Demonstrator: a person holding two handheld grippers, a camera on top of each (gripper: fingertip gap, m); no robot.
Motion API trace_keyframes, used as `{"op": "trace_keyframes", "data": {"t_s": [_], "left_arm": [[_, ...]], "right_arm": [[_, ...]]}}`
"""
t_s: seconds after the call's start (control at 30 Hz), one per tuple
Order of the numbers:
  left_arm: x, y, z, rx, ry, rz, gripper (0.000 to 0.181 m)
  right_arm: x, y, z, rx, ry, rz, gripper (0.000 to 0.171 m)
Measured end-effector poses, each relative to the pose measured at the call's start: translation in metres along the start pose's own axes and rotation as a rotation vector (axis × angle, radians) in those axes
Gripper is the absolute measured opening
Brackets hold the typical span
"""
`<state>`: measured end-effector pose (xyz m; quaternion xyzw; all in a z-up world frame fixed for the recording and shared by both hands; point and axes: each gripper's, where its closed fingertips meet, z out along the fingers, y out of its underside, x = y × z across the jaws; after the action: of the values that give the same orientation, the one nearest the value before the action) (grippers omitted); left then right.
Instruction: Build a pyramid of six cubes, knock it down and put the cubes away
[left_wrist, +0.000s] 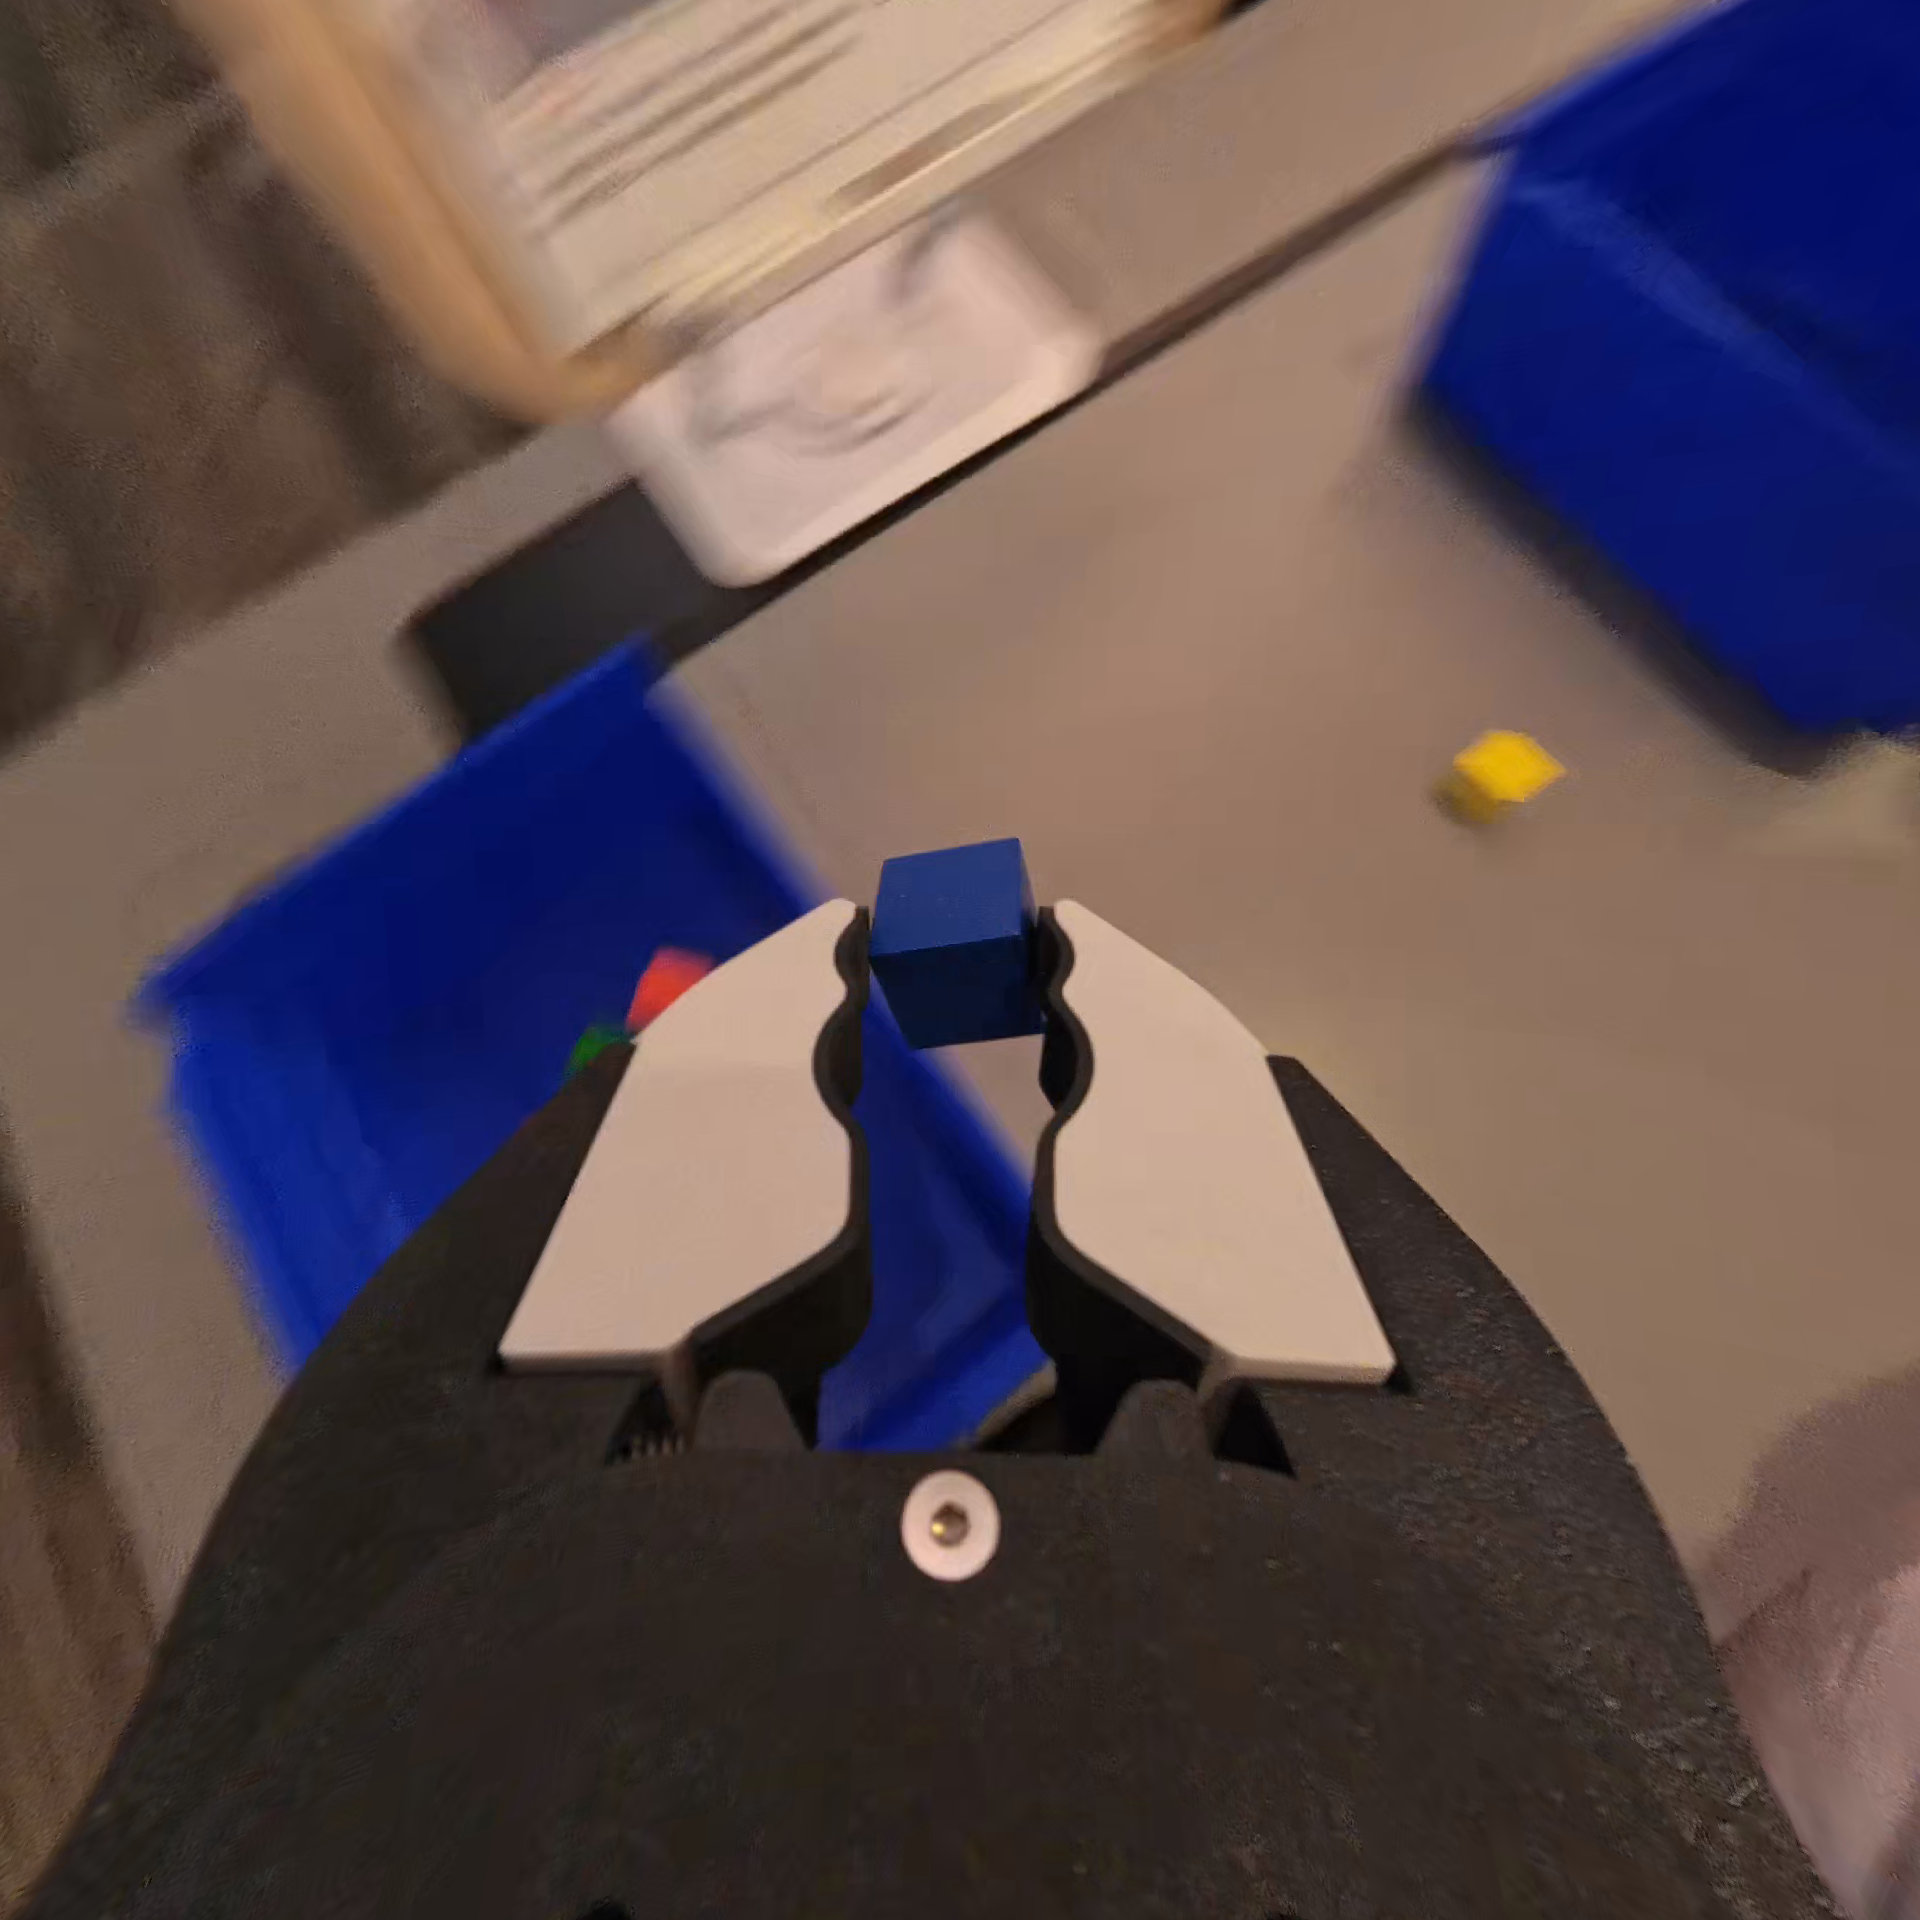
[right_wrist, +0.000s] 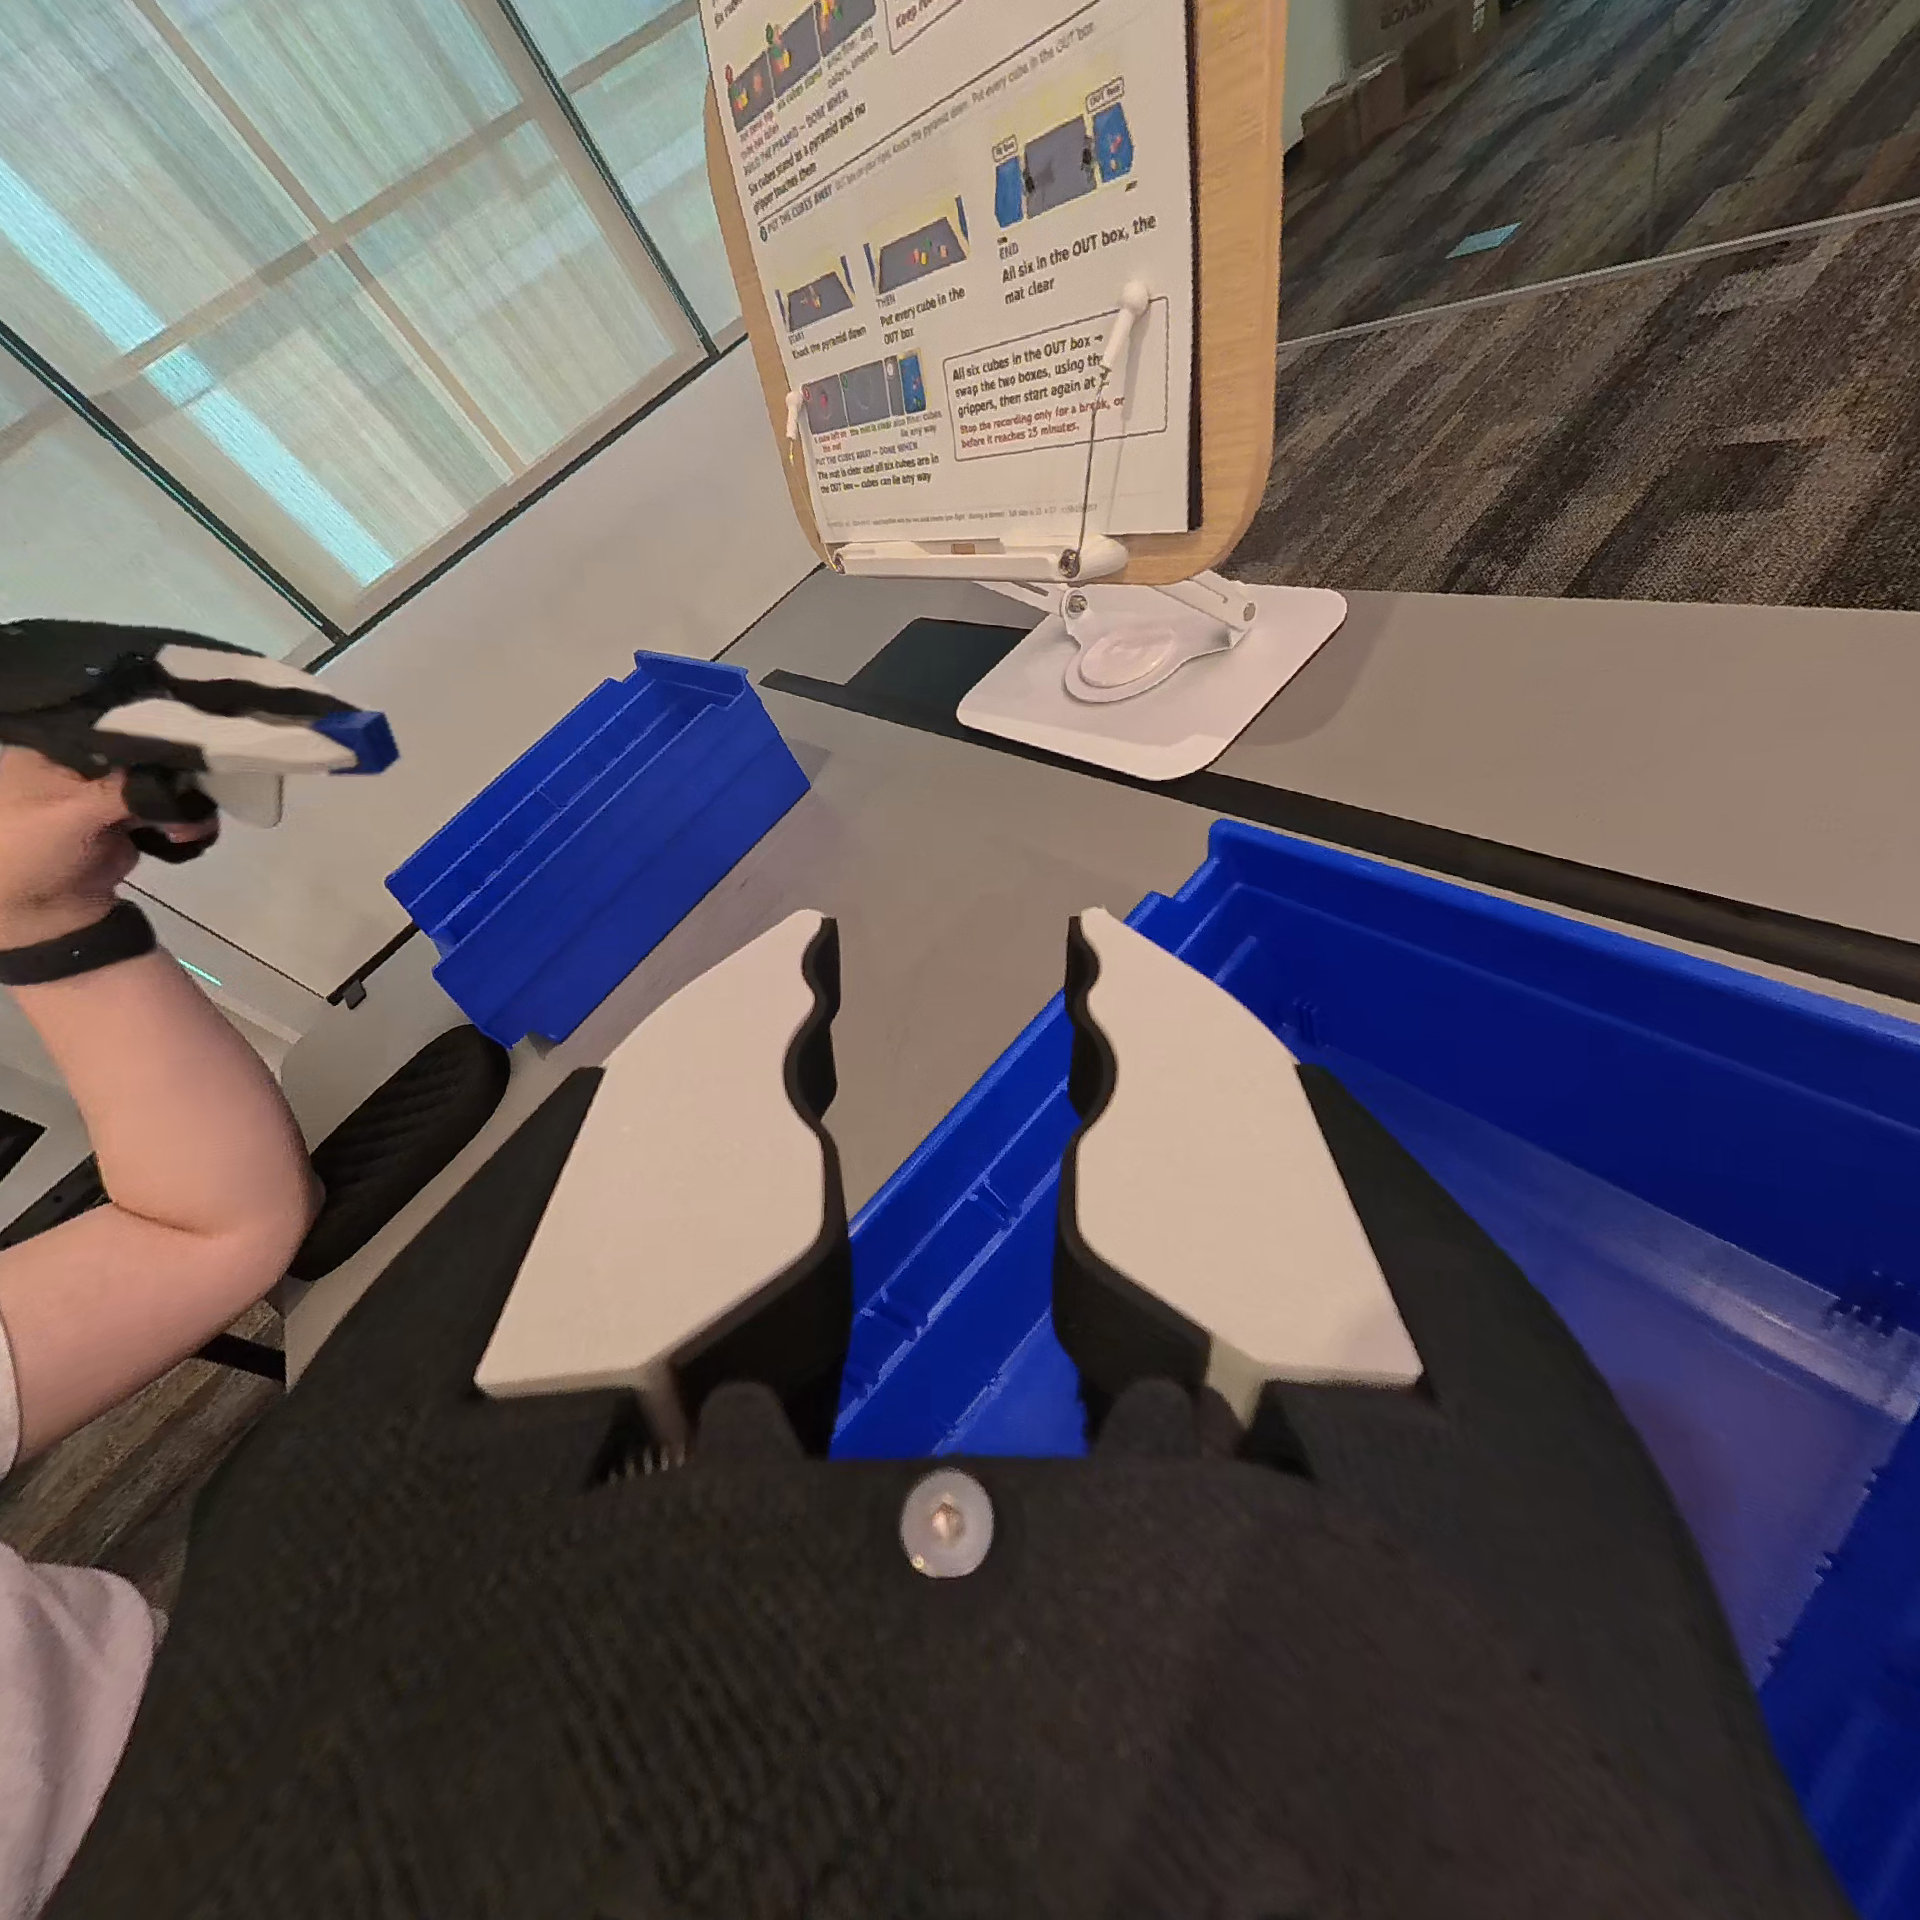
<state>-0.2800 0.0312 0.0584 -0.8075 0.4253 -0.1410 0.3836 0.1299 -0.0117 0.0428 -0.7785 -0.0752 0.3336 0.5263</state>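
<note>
Gripping one blue cube (left_wrist: 951, 940) between the tips of my left gripper (left_wrist: 951, 925), I hold it in the air above the near blue bin (left_wrist: 416, 1039) that sits on the counter (left_wrist: 1195, 935); the jaws are closed on the cube's two sides. Inside that bin I can make out one red cube (left_wrist: 668, 982) and one green cube (left_wrist: 597, 1044), both blurred and partly hidden behind my left finger. One yellow cube (left_wrist: 1496, 776) lies alone on the counter, well apart from both bins, so I count four cubes in all. A second blue bin (right_wrist: 1558, 1143) sits at the other side of the counter; my right gripper (right_wrist: 951, 997) hangs over its near wall with jaws apart and nothing between them, and the part of its inside I can see holds no cube. Beyond the bins stands one white stand (right_wrist: 1153, 675) carrying a wooden board with a printed sheet (right_wrist: 987, 260). A person's hand (right_wrist: 52, 831), with a dark band at the wrist, holds my left gripper.
</note>
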Motion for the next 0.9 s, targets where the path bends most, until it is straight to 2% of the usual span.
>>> {"op": "trace_keyframes", "data": {"t_s": [0.03, 0.1, 0.17, 0.23, 0.33, 0.5, 0.9], "left_arm": [[0.034, -0.013, 0.012, 0.031, 0.1, 0.135, 0.03], [0.095, -0.015, 0.048, 0.008, 0.244, 0.418, 0.03], [0.132, -0.005, 0.095, -0.018, 0.244, 0.679, 0.03], [0.15, 0.015, 0.141, -0.104, 0.221, 0.801, 0.03], [0.174, 0.047, 0.18, -0.248, 0.357, 0.765, 0.03], [0.194, 0.06, 0.193, -0.29, 0.548, 0.622, 0.03], [0.204, 0.058, 0.202, -0.259, 0.48, 0.796, 0.03]], "right_arm": [[-0.001, 0.0, 0.001, -0.001, -0.003, -0.002, 0.042], [-0.005, 0.001, 0.003, -0.009, -0.008, -0.01, 0.042], [-0.008, 0.001, 0.006, -0.017, -0.008, -0.024, 0.043], [-0.009, -0.001, 0.007, -0.008, 0.005, -0.047, 0.042], [-0.014, -0.003, 0.006, -0.005, -0.002, -0.059, 0.042], [-0.017, -0.006, 0.003, 0.008, -0.014, -0.062, 0.042], [-0.016, -0.003, 0.005, -0.009, -0.024, -0.055, 0.042]]}}
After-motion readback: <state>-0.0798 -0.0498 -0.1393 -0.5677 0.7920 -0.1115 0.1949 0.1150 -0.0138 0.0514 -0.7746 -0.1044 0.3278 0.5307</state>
